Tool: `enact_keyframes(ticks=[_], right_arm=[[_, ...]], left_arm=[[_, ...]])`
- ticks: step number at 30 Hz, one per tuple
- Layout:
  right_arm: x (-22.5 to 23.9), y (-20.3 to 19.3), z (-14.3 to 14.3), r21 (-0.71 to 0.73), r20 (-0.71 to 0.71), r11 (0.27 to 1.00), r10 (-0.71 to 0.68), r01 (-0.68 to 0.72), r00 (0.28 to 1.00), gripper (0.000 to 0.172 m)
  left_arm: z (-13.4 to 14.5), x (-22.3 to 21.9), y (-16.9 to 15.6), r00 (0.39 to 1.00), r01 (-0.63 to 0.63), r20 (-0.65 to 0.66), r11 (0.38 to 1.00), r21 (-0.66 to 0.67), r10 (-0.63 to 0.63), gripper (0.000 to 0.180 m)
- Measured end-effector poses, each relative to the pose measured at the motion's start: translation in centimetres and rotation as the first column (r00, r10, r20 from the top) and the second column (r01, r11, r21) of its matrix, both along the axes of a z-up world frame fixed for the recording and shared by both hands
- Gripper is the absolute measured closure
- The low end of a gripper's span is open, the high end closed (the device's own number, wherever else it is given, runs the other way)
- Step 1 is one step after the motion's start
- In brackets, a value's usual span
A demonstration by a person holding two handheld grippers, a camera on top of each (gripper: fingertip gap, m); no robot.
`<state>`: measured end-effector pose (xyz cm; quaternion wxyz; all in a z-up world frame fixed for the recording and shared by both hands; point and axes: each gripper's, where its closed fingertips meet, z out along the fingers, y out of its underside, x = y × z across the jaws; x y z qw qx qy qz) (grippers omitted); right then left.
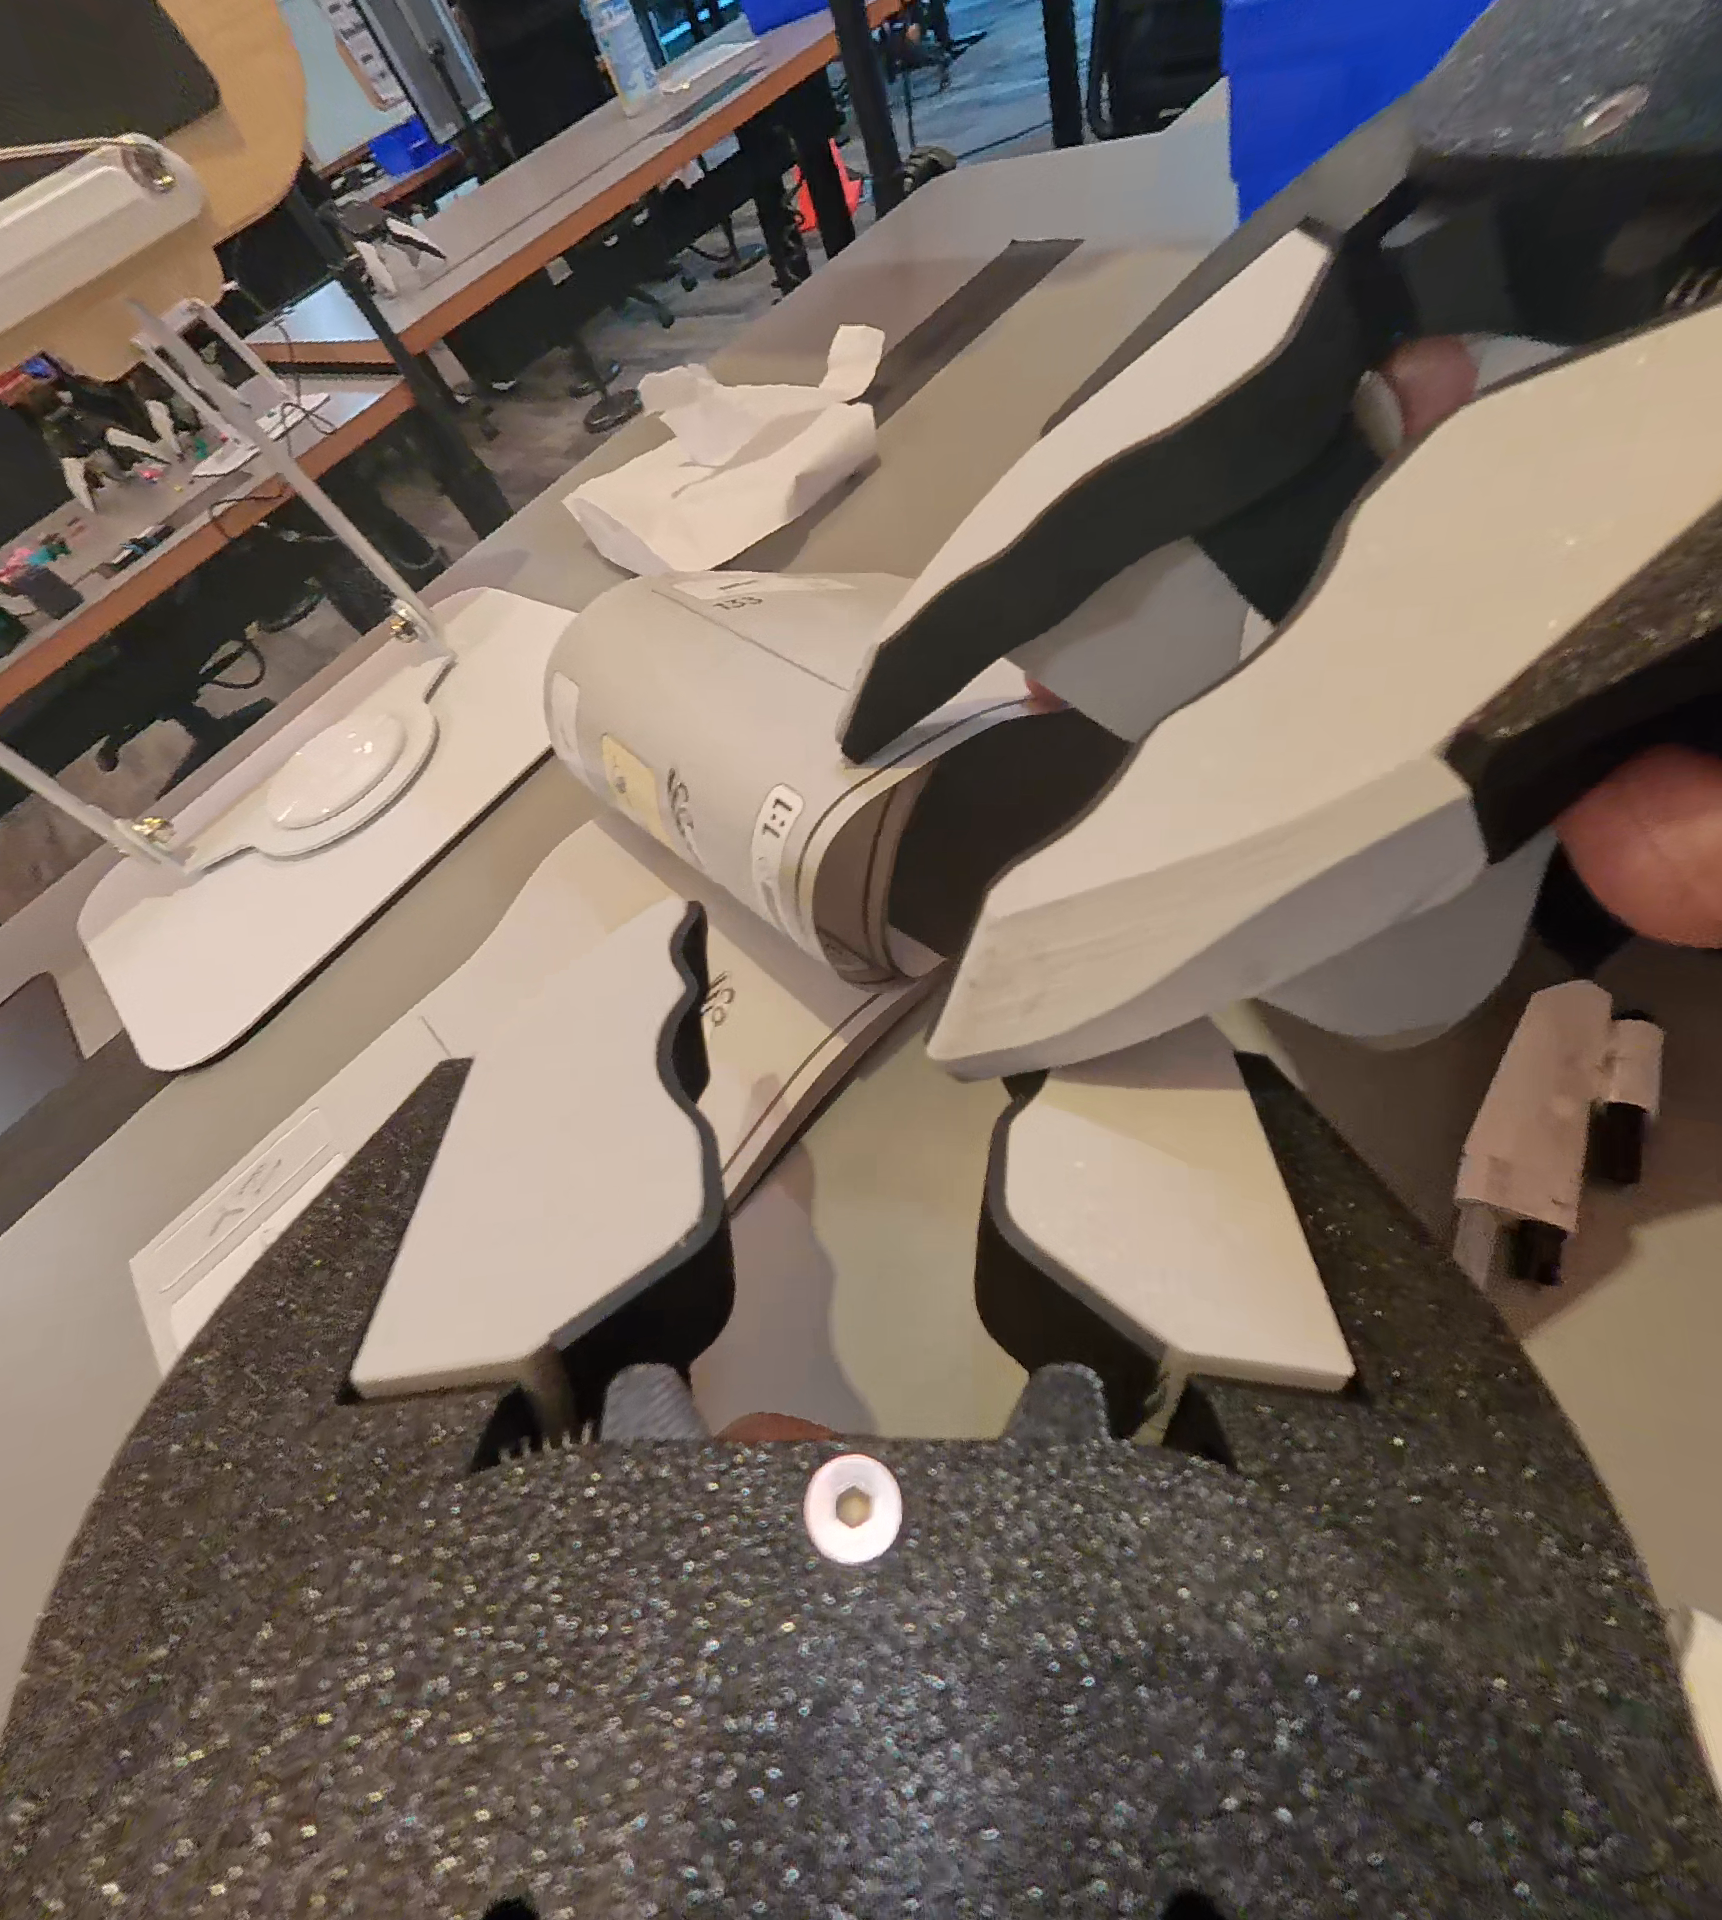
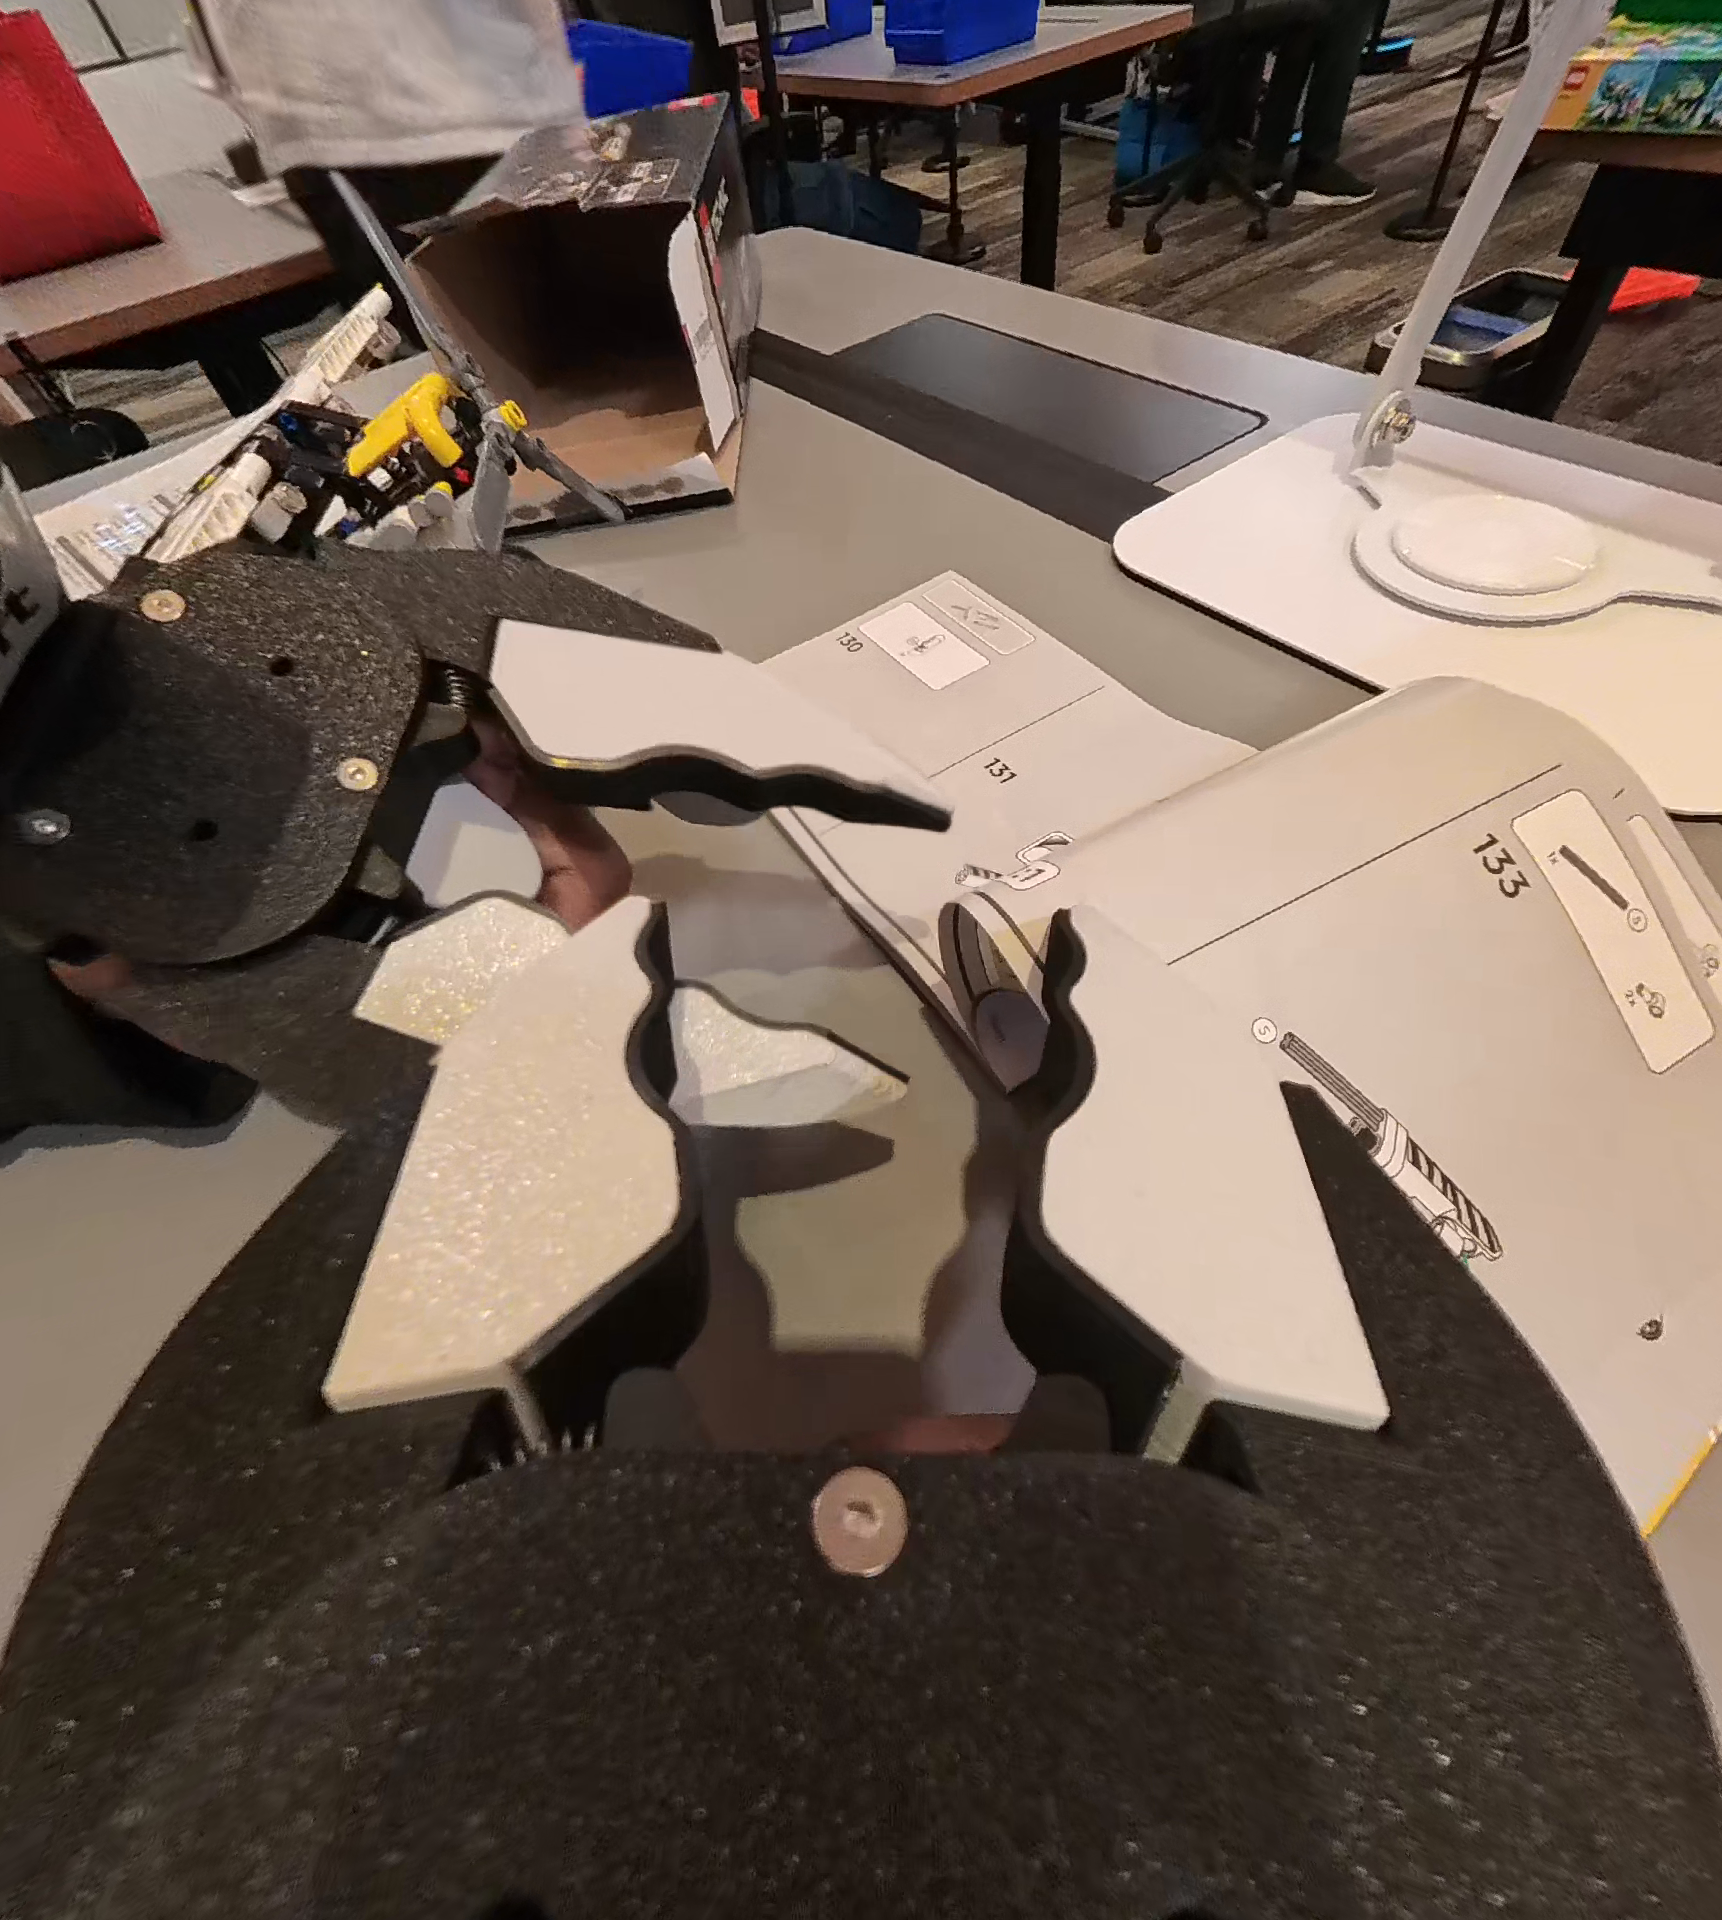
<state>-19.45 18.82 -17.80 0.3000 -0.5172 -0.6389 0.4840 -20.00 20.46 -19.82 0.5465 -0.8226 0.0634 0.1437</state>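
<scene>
The instruction booklet (image 2: 1356, 935) lies open on the grey table (image 2: 888, 499), its right-hand pages curled up into a loose roll (image 1: 722, 748) at the middle of the left wrist view. At 2 o'clock of the booklet in the right wrist view sits a white lamp base (image 2: 1459, 561); at 10 o'clock stands an opened cardboard box (image 2: 587, 312), with a partly built brick model (image 2: 358, 468) just beside it at its 8 o'clock. Crumpled white paper (image 1: 732, 457) lies at 12 o'clock of the roll in the left wrist view. The right gripper (image 2: 857, 997) has its jaws standing apart, one fingertip (image 2: 1065, 987) tucked at the edge of the curled pages; whether it presses them is hard to tell. The left gripper (image 2: 888, 956) is also spread wide, its upper finger (image 2: 732, 748) hovering over the flat left page, nothing clamped between the pads.
</scene>
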Motion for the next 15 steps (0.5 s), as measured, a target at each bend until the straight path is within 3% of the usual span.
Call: enact_keyframes(ticks=[9, 15], right_arm=[[0.0, 0.2, 0.0, 0.022, -0.013, 1.000, -0.015, 0.016, 1.000, 0.103], [0.1, 0.2, 0.1, 0.038, -0.033, 0.999, -0.019, 0.021, 0.999, 0.103]], left_arm=[[0.2, -1.5, -0.4, 0.990, -0.101, -0.094, 0.995, 0.019, 0.103, 0.129], [0.2, -1.5, -0.5, 0.987, -0.105, -0.117, 0.994, 0.021, 0.107, 0.130]])
